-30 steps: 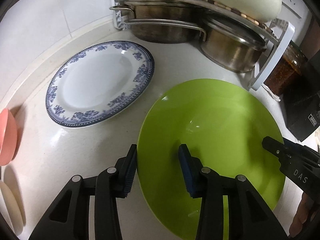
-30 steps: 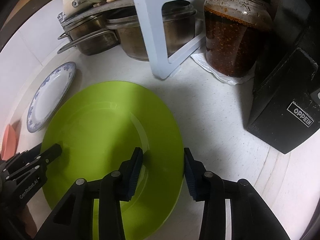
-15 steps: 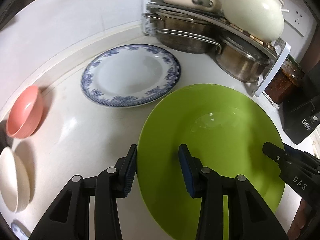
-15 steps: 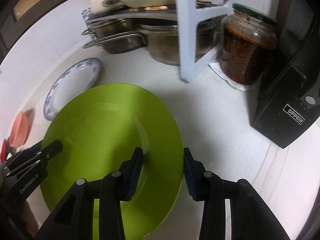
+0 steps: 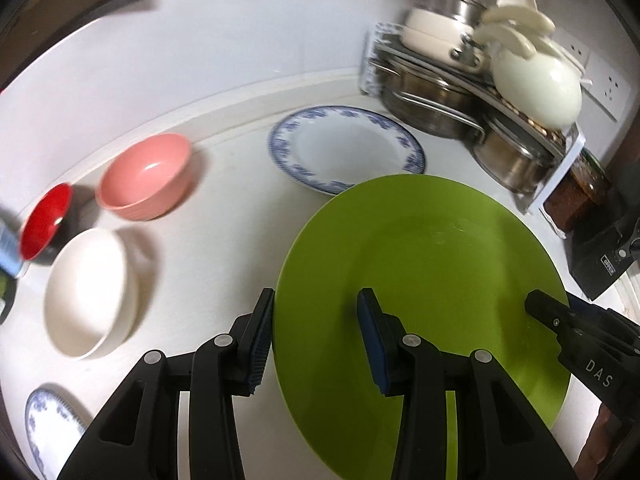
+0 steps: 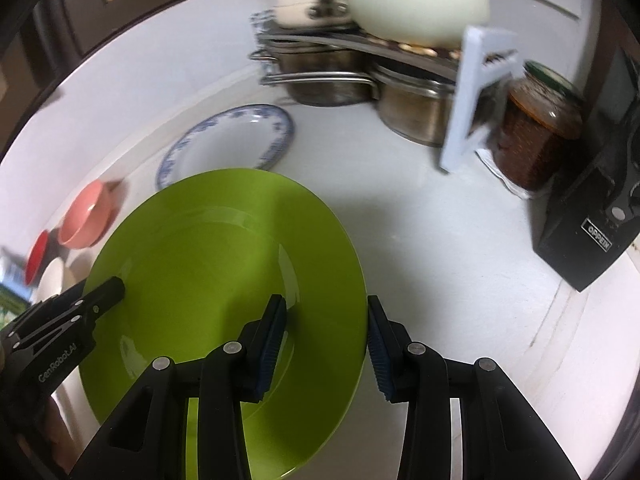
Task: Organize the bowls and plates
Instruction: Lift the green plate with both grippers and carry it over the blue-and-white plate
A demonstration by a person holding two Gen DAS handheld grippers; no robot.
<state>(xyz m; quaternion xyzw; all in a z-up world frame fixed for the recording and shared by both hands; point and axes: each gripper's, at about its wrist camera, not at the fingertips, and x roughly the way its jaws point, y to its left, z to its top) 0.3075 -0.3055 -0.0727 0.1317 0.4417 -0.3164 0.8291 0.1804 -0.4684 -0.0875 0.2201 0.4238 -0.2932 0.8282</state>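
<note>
A large green plate is held up off the white counter, one gripper on each side. My left gripper straddles its left rim and is shut on it. My right gripper straddles its right rim and is shut on it. A blue-patterned white plate lies on the counter beyond; it also shows in the right wrist view. A pink bowl, a red bowl and a white bowl stand to the left.
A rack with steel pots and a cream lidded pot stands at the back right. A jar of chili paste and a black box are at the right. Another blue-patterned plate edge shows at lower left.
Both grippers have risen and pulled back with the green plate. The counter has dropped away, and the bowls at the left have come into view.
</note>
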